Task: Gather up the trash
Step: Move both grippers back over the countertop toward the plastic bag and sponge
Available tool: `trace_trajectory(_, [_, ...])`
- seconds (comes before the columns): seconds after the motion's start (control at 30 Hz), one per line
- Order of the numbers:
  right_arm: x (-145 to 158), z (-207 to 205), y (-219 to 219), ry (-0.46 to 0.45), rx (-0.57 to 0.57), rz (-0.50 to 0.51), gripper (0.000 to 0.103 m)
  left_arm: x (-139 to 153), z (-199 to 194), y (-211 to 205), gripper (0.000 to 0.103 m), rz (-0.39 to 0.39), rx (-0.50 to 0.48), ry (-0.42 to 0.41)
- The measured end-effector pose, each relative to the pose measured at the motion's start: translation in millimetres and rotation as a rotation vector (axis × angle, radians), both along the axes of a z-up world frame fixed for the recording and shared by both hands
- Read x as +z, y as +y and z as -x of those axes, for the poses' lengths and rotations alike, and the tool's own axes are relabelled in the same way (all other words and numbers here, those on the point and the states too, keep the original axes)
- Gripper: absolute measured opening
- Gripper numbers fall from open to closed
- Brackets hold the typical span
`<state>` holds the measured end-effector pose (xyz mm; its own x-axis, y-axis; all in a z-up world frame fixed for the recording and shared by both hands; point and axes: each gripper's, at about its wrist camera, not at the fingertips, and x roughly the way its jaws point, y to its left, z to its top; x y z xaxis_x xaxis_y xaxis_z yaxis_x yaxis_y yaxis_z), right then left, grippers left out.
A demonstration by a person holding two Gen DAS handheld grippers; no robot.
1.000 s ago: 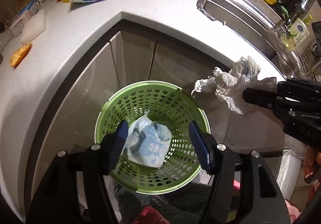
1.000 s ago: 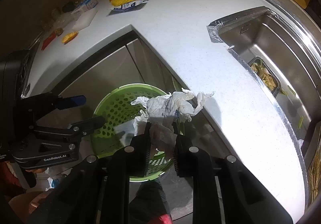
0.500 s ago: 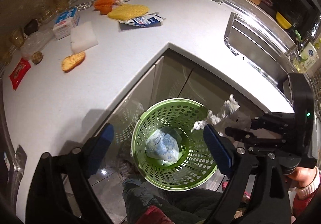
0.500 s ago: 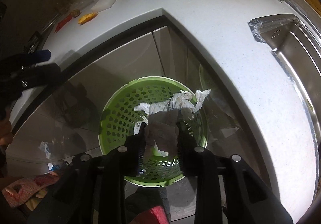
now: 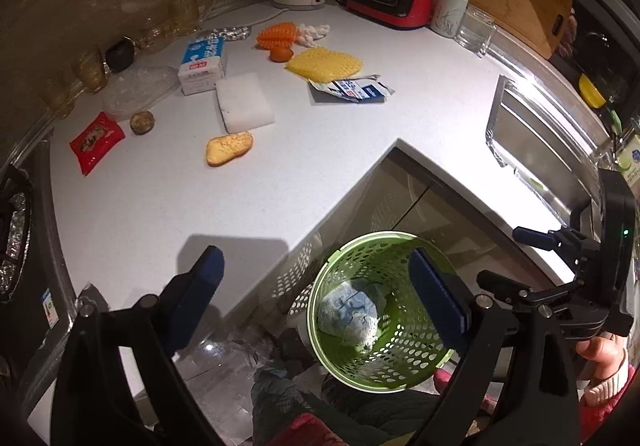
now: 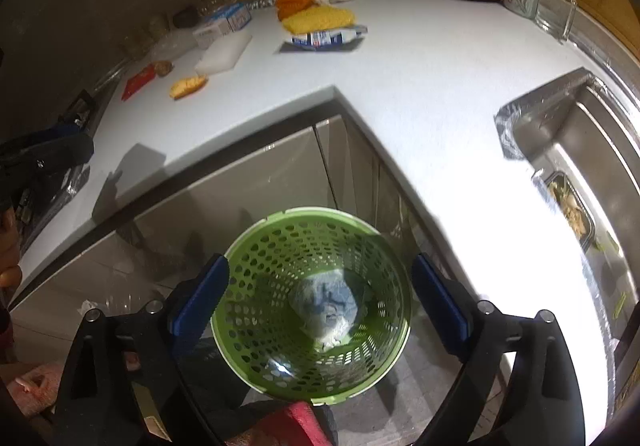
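- The white counter (image 5: 168, 206) wraps an inner corner; its edge runs above grey cabinet doors (image 6: 256, 182); a steel sink (image 6: 592, 150) is set into its right side.
- One green perforated basket (image 6: 312, 302) stands on the floor below that corner, near the cabinet doors, mouth open upward.
- Two hand-held grippers: the left hand-held gripper (image 5: 316, 286) has its jaws spread wide, empty; the right hand-held gripper (image 6: 320, 286) is likewise wide and empty, straddling the basket rim in its own view.
- Crumpled blue-white paper (image 6: 326, 308) lies at the basket bottom; whether it is one piece or more is unclear.
- One blue-white wrapper (image 5: 352, 88), one red packet (image 5: 96, 142), one white sponge (image 5: 244, 106) lie on the counter, well apart from its edge.
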<state>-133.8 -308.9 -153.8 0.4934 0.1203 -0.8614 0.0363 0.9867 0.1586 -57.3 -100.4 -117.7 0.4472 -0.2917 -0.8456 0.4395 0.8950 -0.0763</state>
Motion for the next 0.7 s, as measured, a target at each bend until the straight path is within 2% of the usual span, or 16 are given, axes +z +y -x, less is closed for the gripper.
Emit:
trace_trajectory(0.2, [50.5,-28.2,12.4,-0.121,0.017,0.02,0.101,25.2,-19.0,40.3,0.091,-0.001,0.11,-0.069])
trace_trajectory(0.3, [68.6,-48.6,24.6,-0.154,0.026,0.023,0.101,33.1,-33.0,64.8,0.091,-0.003,0.173,-0.092])
trace_trajectory(0.5, [85.0,-98.8,51.8,-0.185,0.001,0.009,0.101,40.0,-80.8,124.2,0.091,-0.002,0.302,-0.134])
trace_trajectory(0.7, [85.9,-152.4,84.8,-0.189,-0.013,0.019,0.101,22.8,-147.6,169.5,0.091,0.01,0.381,-0.101])
